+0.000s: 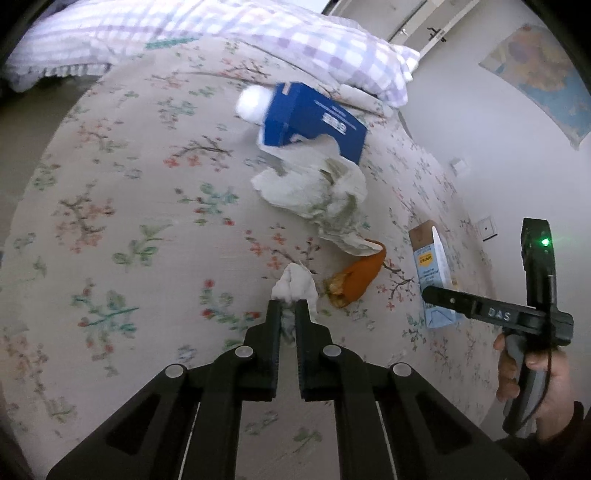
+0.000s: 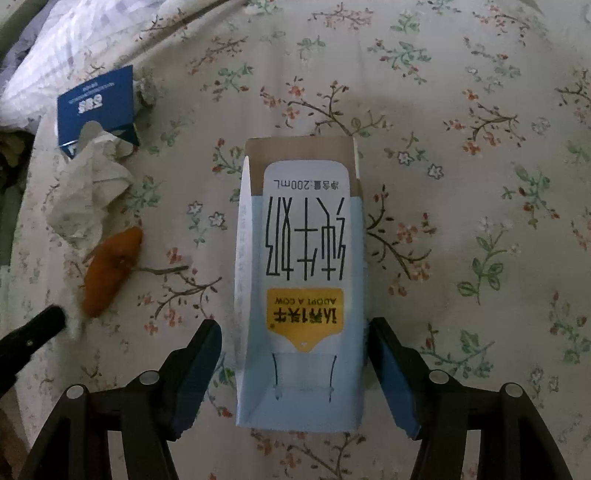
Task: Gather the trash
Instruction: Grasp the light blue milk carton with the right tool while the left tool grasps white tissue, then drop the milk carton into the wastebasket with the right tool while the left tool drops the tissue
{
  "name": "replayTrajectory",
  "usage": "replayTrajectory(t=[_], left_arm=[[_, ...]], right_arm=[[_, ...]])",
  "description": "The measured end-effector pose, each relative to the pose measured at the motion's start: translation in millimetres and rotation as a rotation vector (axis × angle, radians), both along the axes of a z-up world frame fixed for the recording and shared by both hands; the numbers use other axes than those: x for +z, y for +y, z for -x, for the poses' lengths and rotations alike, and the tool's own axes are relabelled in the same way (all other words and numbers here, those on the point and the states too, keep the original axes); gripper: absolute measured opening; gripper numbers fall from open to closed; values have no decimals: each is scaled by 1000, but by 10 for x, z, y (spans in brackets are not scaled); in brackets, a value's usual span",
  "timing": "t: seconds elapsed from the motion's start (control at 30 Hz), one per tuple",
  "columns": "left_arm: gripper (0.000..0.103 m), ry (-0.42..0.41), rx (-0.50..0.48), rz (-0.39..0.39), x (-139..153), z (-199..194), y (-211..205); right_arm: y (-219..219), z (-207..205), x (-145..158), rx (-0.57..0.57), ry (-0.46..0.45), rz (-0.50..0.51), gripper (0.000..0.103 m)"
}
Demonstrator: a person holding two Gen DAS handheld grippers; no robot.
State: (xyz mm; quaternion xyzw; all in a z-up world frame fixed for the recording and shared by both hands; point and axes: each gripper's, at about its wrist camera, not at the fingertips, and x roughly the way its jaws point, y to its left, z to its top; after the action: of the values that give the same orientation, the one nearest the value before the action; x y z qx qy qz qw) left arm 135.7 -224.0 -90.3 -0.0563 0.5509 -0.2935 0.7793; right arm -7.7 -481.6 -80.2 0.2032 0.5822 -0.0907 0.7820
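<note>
On a bed spread with a floral sheet [image 1: 129,206], the left gripper [image 1: 288,308] is clamped on a small white tissue wad [image 1: 293,286], its two black fingers [image 1: 274,325] pinching the paper where it lies on the sheet. Just beside the wad lies a piece of orange peel [image 1: 360,278], and beyond that a larger crumpled tissue [image 1: 317,188] that overlaps the near edge of a blue box [image 1: 314,116]; a checked pillow [image 1: 258,33] sits at the head of the bed. To the right, a person's hand [image 1: 532,373] holds the right gripper [image 2: 295,332] above a pale blue milk carton [image 2: 301,280] lying flat on the sheet. Seen from the right wrist, its blue-padded jaws stand apart on either side of the carton's lower end, the left pad clear of it and the right pad close against its edge; contact there cannot be made out.
</note>
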Motion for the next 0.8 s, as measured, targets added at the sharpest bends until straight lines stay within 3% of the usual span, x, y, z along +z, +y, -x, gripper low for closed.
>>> replayTrajectory(t=[0.1, 0.3, 0.53, 0.8], left_arm=[[7, -9, 22, 5, 88, 1, 193], [7, -34, 85, 26, 273, -4, 595], [7, -52, 186, 31, 416, -36, 1158], [7, -82, 303, 21, 537, -25, 1886]], right_arm=[[27, -31, 9, -10, 3, 32, 59], [157, -104, 132, -27, -19, 56, 59], [603, -191, 511, 68, -113, 78, 59], [1203, -343, 649, 158, -162, 38, 59]])
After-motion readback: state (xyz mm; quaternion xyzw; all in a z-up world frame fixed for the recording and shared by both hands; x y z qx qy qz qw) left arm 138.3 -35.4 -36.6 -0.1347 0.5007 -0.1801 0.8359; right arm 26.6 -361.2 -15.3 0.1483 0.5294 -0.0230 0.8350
